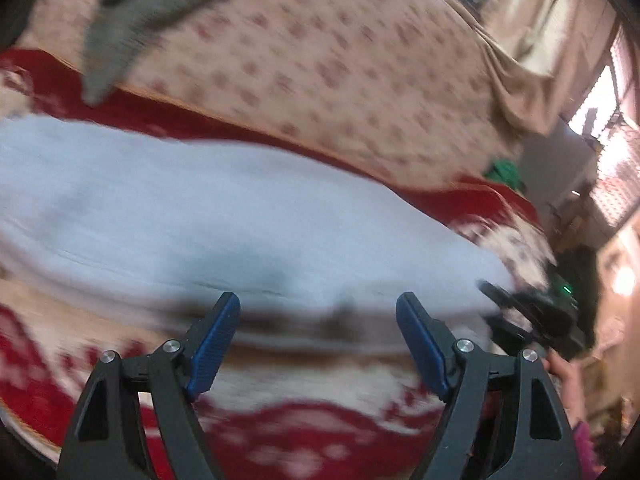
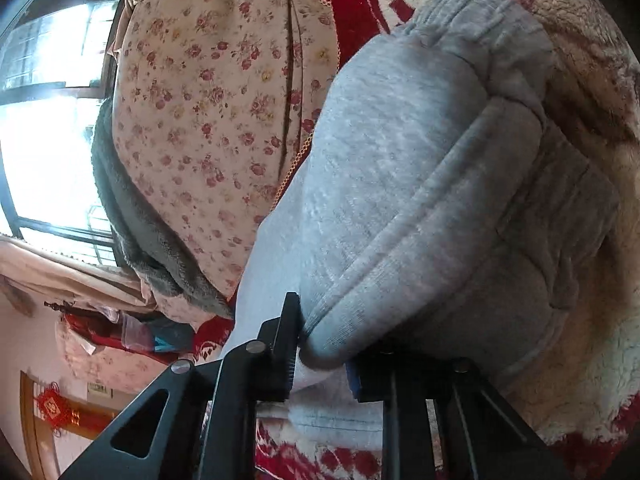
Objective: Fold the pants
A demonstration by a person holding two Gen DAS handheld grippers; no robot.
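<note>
In the blurred left wrist view, our left gripper (image 1: 318, 316) hangs with jaws spread and empty, the grey pants (image 1: 224, 220) lying across mid-frame on the red-and-white blanket (image 1: 328, 432). In the right wrist view, our right gripper (image 2: 320, 354) pinches a bunched fold of pants at lower centre. We judge folding underway, not finished.

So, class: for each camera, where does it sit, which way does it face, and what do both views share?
Left wrist: on the left gripper, looking along its open blue fingers at the grey pants on the red blanket; the right gripper shows at the right.
Right wrist: on the right gripper, close up, shut on a fold of the pants; window beyond.
Shared: pants, blanket, floral sheet.
</note>
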